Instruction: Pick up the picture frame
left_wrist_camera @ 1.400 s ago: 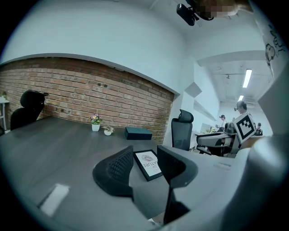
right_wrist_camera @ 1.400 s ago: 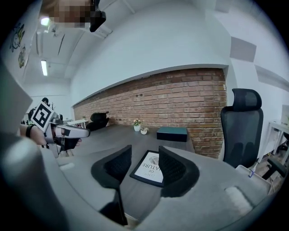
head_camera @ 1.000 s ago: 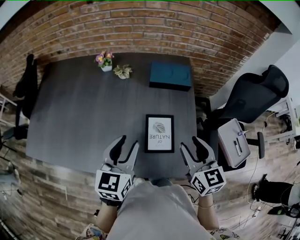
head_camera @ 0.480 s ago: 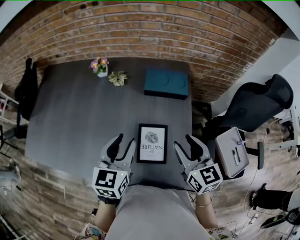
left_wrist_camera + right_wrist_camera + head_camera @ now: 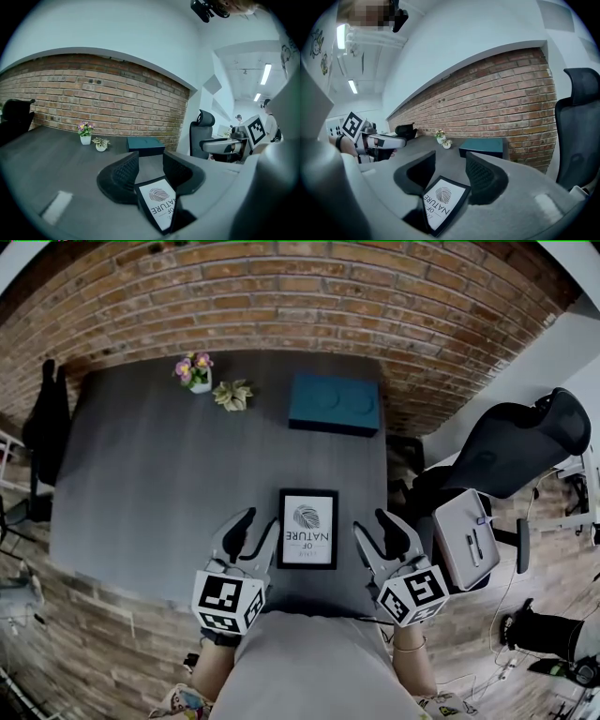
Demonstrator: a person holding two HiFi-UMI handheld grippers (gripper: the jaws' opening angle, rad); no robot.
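Head view: 1 frame (image 5: pixel 307 529), black-edged with a white print, lies flat on the bench (image 5: pixel 150 474) at lower centre, between left gripper (image 5: pixel 255 529) and right gripper (image 5: pixel 373 526).
Above: 2 plants (image 5: pixel 212 382), 1 box (image 5: pixel 335 403).
Left gripper view: fingers (image 5: pixel 119 180) apart, empty, frame at bottom centre.
Right gripper view: fingers likewise apart, frame at bottom centre.

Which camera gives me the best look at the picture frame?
Head view: the whole picture frame shows from above, all four edges clear, on the table. Both gripper views see it low and slanted, partly cut off by their own jaws.
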